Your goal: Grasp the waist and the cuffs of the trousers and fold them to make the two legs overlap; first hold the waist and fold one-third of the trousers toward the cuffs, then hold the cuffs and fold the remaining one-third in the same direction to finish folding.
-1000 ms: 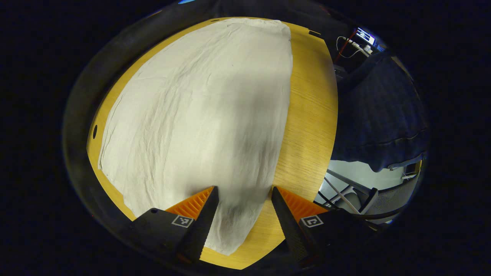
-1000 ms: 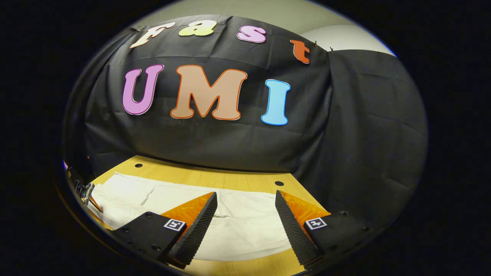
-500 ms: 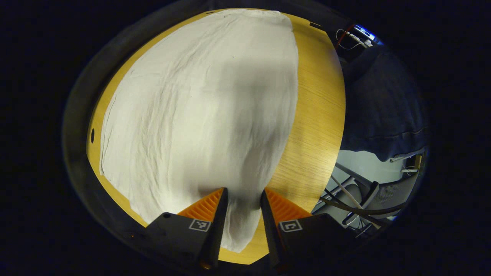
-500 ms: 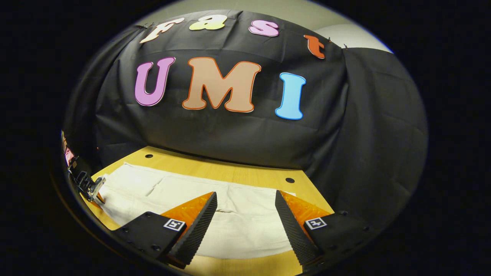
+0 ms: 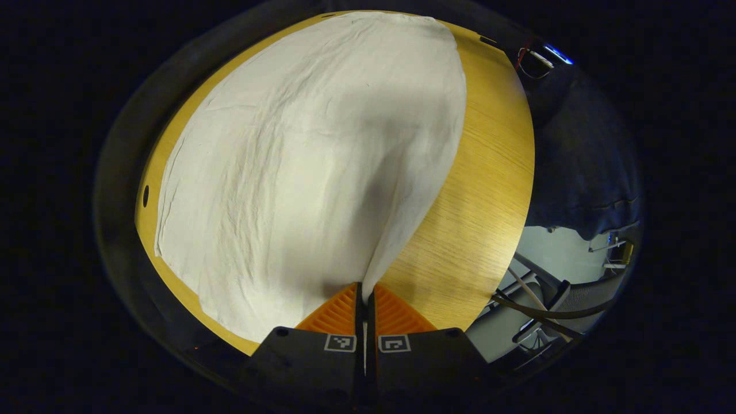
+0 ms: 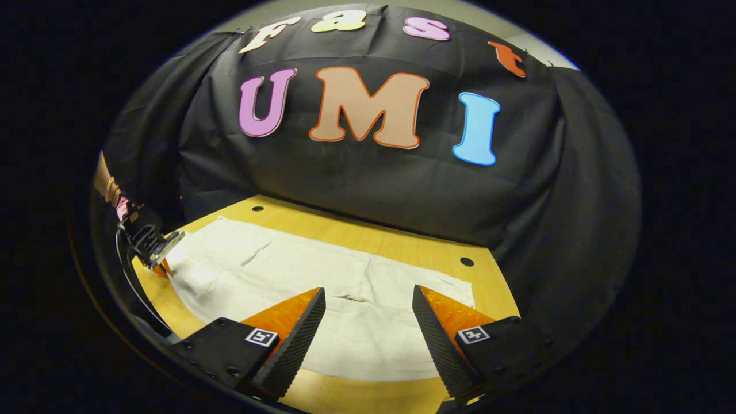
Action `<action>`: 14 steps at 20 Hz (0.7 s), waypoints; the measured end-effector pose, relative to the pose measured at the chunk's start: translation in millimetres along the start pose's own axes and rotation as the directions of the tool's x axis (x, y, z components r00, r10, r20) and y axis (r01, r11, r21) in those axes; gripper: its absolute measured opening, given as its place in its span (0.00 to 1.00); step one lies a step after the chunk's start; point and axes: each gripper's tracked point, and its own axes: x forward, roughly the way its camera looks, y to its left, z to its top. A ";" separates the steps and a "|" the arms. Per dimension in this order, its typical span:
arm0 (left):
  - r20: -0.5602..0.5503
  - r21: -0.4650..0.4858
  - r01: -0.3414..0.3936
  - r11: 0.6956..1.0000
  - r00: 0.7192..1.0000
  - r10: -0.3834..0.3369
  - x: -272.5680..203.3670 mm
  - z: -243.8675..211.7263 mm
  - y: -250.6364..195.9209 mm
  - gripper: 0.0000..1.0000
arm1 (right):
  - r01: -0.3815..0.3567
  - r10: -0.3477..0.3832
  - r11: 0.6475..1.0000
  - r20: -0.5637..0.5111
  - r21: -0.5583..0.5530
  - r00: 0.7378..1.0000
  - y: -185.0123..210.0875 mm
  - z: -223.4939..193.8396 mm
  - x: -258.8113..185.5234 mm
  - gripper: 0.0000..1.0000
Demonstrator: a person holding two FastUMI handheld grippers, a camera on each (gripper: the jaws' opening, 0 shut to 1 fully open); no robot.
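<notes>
Off-white trousers [image 5: 299, 167] lie spread flat on a wooden table [image 5: 489, 172]. My left gripper [image 5: 363, 293] is shut on their near edge, and the cloth rises from the fingers in a narrow ridge. In the right gripper view the trousers [image 6: 322, 276] stretch across the table [image 6: 379, 236]. My right gripper [image 6: 368, 302] hangs open just above their near edge with nothing between its fingers. At the far left of that view the left gripper [image 6: 154, 248] pinches the cloth's corner. I cannot tell which end is the waist.
The black booth wall [image 6: 374, 184] stands right behind the table's far edge. Small holes [image 6: 467, 261] dot the tabletop. Beyond the table's right edge in the left gripper view are a mesh chair [image 5: 575, 296], pale floor and dark cloth [image 5: 581, 155].
My left gripper went from open to shut on the trousers' edge, and the cloth lifted into a ridge. The right gripper stayed open while its view shifted, so more of the table shows.
</notes>
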 end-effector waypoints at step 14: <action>-0.080 -0.072 -0.056 0.996 0.996 0.050 9.9 3.6 4.9 0.00 | -0.499 0.225 0.775 -0.568 -0.388 0.792 -71.8 -176.4 8.8 0.97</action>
